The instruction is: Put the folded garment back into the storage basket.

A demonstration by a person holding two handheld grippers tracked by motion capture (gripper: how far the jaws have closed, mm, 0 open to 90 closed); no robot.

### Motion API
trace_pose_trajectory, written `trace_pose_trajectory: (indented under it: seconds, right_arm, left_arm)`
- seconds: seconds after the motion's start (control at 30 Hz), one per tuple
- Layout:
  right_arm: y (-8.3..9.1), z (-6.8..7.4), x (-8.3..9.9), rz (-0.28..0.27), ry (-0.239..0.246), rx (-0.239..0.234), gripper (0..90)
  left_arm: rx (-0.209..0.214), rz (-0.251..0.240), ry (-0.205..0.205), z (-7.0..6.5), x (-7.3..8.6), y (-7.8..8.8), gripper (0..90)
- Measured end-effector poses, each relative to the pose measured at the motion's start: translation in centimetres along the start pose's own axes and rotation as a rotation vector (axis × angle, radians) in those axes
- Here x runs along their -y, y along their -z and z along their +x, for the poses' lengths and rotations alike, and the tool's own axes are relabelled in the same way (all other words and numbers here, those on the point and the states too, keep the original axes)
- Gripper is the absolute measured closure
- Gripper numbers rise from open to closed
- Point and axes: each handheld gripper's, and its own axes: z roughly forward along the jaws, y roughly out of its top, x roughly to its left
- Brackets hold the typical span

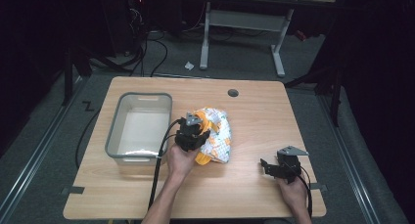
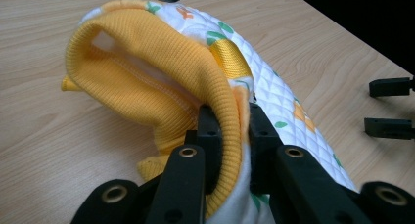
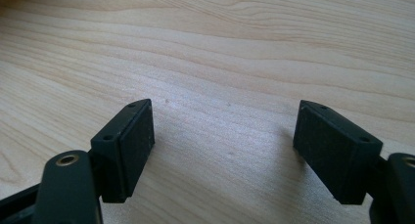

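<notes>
The right gripper [image 1: 272, 166] rests near the table's [image 1: 254, 121] front right edge, jaws spread wide over bare wood, holding nothing. Farther in, the left gripper [image 2: 230, 131] pinches the yellow ribbed cuff [image 2: 161, 62] of a quilted white garment [image 1: 215, 133], which lies bunched at mid-table. Just beyond to the left sits a grey tub [image 1: 113, 131].

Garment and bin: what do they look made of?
Garment: soft quilted white fabric with a printed pattern and ribbed yellow knit trim, likely cotton. Bin: grey, slightly see-through, smooth with rounded moulded corners, probably plastic.
</notes>
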Motion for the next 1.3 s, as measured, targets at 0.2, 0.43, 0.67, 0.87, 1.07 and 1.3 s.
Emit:
trace_pose_trajectory:
  seconds: [0.2,0.43,0.67,0.87,1.07,1.3]
  right_arm:
    - [0.0,0.0,0.0,0.0,0.0,0.0,23.2]
    - [0.0,0.0,0.0,0.0,0.002,-0.001,23.2]
    - [0.0,0.0,0.0,0.0,0.002,-0.001,23.2]
    - [0.0,0.0,0.0,-0.001,0.002,-0.001,23.2]
    - [0.0,0.0,0.0,0.0,0.002,-0.001,23.2]
    - [0.0,0.0,0.0,0.0,0.002,-0.001,23.2]
  left_arm:
    - [0.009,-0.032,-0.017,0.0,-1.0,1.6,80.1]
    - [0.019,-0.074,-0.007,0.4,-1.5,3.0,80.1]
    - [0.024,-0.102,-0.007,0.7,-2.1,4.4,80.0]
    - [0.025,-0.105,-0.016,0.9,-2.5,5.2,80.1]
    - [0.025,-0.113,-0.007,1.4,-2.5,5.9,80.1]
    - [0.037,-0.129,0.007,2.1,-2.5,6.6,80.0]
